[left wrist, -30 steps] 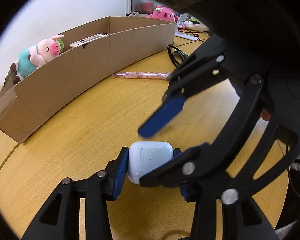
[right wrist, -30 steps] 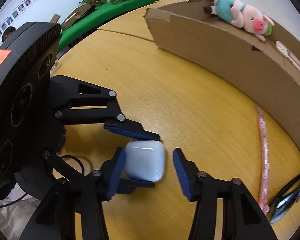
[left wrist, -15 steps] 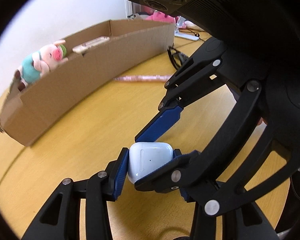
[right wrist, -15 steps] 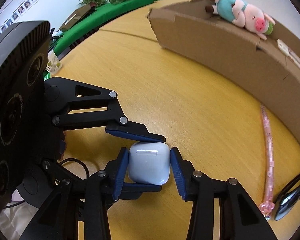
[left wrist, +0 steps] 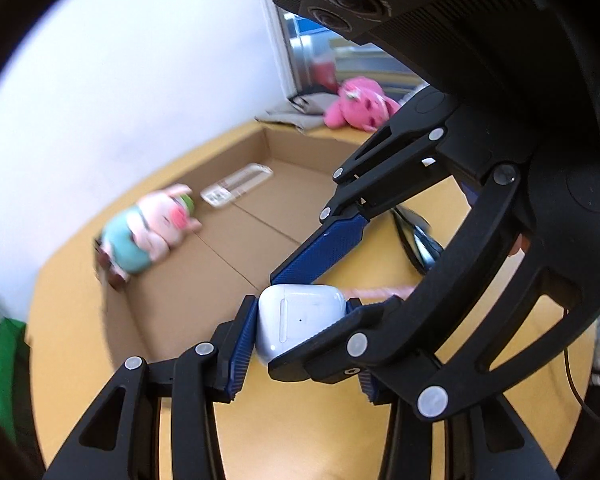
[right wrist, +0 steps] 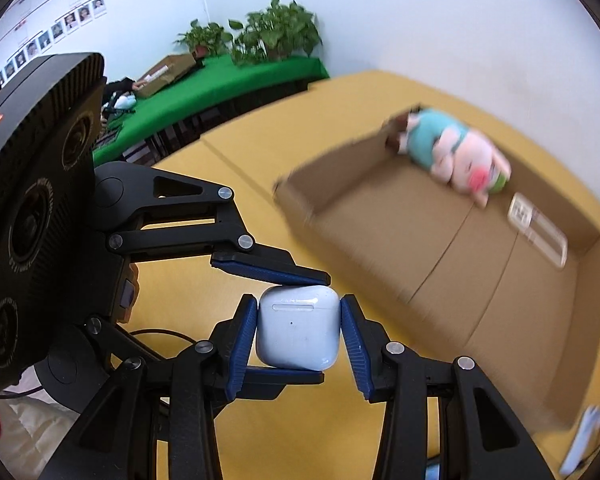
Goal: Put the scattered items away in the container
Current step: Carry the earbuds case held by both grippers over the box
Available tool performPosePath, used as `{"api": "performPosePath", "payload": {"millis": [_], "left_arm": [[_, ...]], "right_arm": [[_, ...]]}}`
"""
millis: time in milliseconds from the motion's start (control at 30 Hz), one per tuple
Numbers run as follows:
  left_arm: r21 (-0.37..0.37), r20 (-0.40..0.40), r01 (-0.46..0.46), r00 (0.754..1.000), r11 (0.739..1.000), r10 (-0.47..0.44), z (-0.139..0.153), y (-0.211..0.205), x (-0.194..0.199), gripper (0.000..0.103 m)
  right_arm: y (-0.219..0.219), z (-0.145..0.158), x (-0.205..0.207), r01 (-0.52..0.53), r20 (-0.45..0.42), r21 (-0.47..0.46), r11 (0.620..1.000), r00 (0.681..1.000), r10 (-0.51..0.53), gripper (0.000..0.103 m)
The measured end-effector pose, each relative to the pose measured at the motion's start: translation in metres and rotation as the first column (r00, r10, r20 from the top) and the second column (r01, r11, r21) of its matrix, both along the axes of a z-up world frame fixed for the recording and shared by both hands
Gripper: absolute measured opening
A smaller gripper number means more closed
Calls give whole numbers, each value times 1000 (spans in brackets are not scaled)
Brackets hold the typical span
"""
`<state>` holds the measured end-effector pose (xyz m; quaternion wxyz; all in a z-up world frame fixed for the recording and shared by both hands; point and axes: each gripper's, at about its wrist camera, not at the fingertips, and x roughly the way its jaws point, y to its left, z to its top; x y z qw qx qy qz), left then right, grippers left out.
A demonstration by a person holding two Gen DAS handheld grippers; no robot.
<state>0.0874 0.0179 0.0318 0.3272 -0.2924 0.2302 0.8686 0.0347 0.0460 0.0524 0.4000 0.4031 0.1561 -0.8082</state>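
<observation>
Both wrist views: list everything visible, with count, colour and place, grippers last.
White rounded plastic earbud case: 1, white, clamped from four sides by both grippers, above the table.
Open brown cardboard box: 1, brown, on the yellow wooden table.
Plush pig in teal shirt: 1, pink and teal, inside box.
Clear flat packet: 1, transparent, inside box.
Pink pen: 1, on table, mostly hidden.
Black eyeglasses: 1, on table.
Pink plush toy: 1, behind box.
Potted plants: several, green, background.
Left gripper: black, blue jaws.
Right gripper: same.

White earbud case (right wrist: 298,330), blue ribbed pads (right wrist: 242,346) on black gripper arms, plain brown cardboard box (right wrist: 440,264), pink pig plush (right wrist: 456,156) in teal top, yellow wood table (right wrist: 236,168), green cloth (right wrist: 220,76)
</observation>
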Motion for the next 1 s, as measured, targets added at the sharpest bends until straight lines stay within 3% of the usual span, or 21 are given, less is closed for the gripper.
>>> {"api": "performPosePath", "payload": {"millis": [333,433,467,533,700,1000], "left_arm": [[66,-26,-71,997,995,73,44,-21,-85,43],[99,28,-117,993,988,115,42,-30,-121,43],[103,47,-135,990,986,130,38,-34,-134,43],[107,75,-155,986,982,147,34,-38,-153,43],[106,156,-211,969,972,193,12,-45,-195,43],[-13,215,-220,952,975,217,-38,-26,-234,43]], "right_arm": [[-18,53,-80,-41,-59,12,999,997,42,45],[-27,55,-110,-54,-73,14,998,996,55,41],[-29,53,-120,-53,-73,17,998,996,54,41],[-33,50,-139,-49,-63,19,999,997,50,24],[-41,30,-192,-55,19,6,998,998,55,24],[-40,-33,-261,-68,168,60,996,984,57,31]]}}
